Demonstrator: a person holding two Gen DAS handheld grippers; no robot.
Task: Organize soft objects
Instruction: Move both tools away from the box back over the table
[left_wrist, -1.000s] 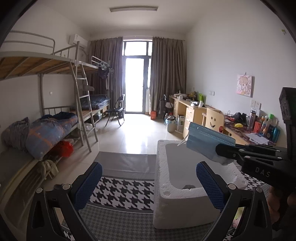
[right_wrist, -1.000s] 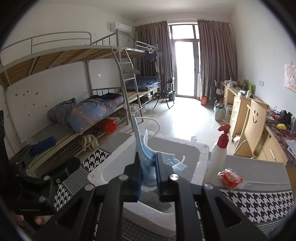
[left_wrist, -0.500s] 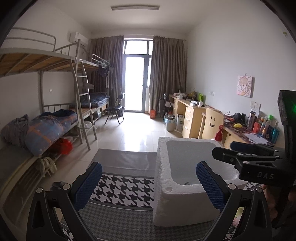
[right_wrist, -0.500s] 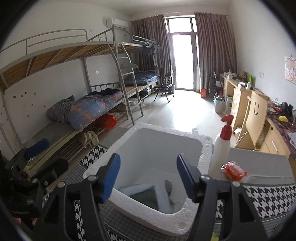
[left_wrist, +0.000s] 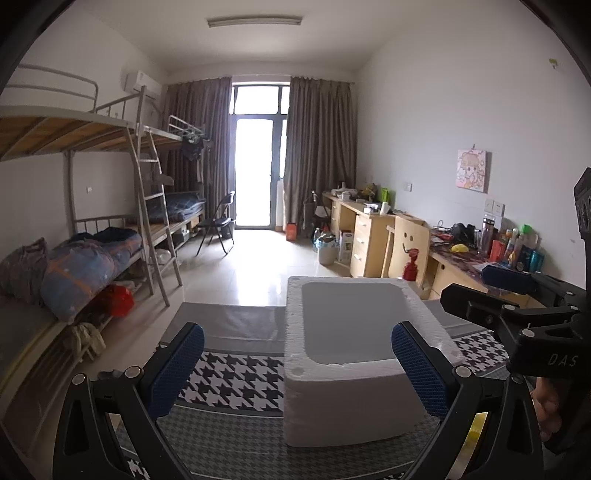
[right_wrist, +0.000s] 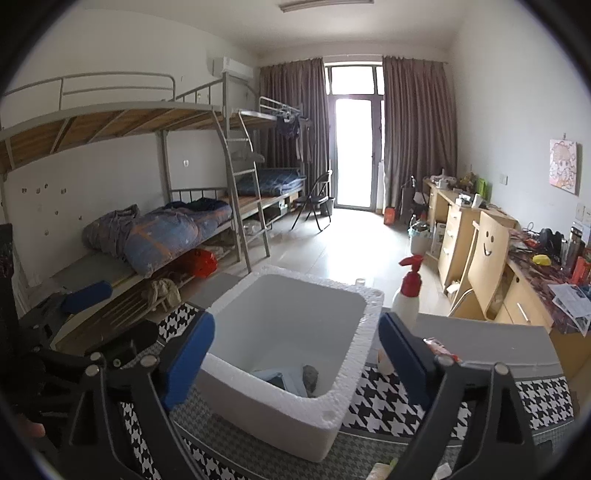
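White foam box (right_wrist: 295, 373) on the bench holds the limp, featherlight blue mask (right_wrist: 275, 377) at its bottom, best pinched by an edge; both hand-held grippers (left_wrist: 297, 373) (right_wrist: 295, 356) gape empty.

Left gripper (left_wrist: 295, 365): both arms cut off by bottom edge, handle unseen. In left wrist view, foam box (left_wrist: 351, 398) floor is hidden behind its near wall, betw. the fingers; contents can't be told there. Right gripper (right_wrist: 295, 347): arms also run off bottom edge. Betw. its fingers, box's near rim hides most of a light-blue item (right_wrist: 280, 378) and a grey lump (right_wrist: 310, 374); too little shows to ID either. Beyond the right finger, red packet (right_wrist: 439, 350) is partly covered.
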